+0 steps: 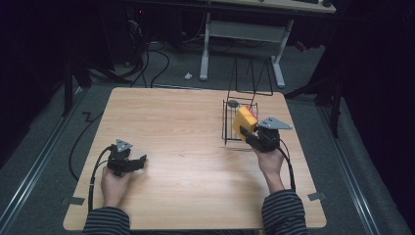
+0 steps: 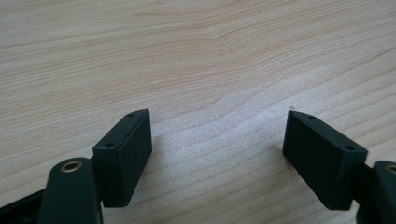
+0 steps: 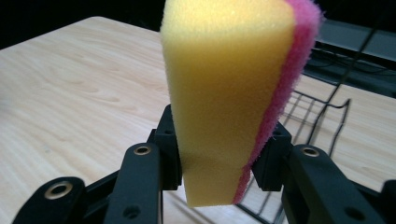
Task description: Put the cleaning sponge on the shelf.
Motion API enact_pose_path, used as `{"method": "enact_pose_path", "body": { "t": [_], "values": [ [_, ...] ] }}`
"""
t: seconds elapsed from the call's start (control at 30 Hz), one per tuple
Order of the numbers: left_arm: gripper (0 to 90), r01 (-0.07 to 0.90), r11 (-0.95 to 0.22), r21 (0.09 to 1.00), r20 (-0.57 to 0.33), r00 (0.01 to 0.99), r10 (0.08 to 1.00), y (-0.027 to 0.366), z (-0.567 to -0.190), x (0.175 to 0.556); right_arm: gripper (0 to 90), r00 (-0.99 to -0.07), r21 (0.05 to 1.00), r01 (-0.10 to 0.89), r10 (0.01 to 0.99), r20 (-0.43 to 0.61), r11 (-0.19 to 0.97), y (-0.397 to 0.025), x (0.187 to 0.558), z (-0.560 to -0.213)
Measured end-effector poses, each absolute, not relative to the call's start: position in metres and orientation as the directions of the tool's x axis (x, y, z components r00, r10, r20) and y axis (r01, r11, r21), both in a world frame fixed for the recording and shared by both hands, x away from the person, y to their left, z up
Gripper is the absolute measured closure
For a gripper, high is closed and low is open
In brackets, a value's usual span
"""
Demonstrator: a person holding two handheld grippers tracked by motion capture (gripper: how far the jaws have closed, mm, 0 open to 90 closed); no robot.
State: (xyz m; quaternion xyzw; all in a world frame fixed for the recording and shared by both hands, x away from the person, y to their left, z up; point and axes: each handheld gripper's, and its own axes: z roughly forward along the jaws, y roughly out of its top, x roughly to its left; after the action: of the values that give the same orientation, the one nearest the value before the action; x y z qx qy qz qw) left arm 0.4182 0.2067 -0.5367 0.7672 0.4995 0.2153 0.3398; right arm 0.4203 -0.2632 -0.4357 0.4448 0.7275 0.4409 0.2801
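A yellow sponge with a pink scouring side is pinched upright in my right gripper, which is shut on its lower end. It hangs just at the near right of a black wire rack on the wooden table. The rack's mesh lies behind the sponge in the right gripper view. My left gripper rests low over the table's near left, open, with bare wood between its jaws.
A small dark round thing sits at the rack's far left corner. A white-legged desk frame and cables lie on the floor beyond the table. Dark floor surrounds the table edges.
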Motion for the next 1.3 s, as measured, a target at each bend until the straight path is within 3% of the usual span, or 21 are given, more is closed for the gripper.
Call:
{"method": "enact_pose_path", "body": {
  "t": [0.9, 1.3],
  "values": [
    [24.4, 0.620, -0.271, 0.737, -0.008, 0.408, 0.913, 0.207, -0.537, 0.418, 61.6, -0.321, 0.869, 0.475, 0.947, 0.021, 0.142, -0.278, 0.471, -0.466],
    [24.4, 0.620, -0.271, 0.736, -0.008, 0.409, 0.912, 0.207, -0.537, 0.418, 61.5, -0.337, 0.842, 0.505, 0.942, -0.009, 0.188, -0.266, 0.487, -0.473]
  ]
}}
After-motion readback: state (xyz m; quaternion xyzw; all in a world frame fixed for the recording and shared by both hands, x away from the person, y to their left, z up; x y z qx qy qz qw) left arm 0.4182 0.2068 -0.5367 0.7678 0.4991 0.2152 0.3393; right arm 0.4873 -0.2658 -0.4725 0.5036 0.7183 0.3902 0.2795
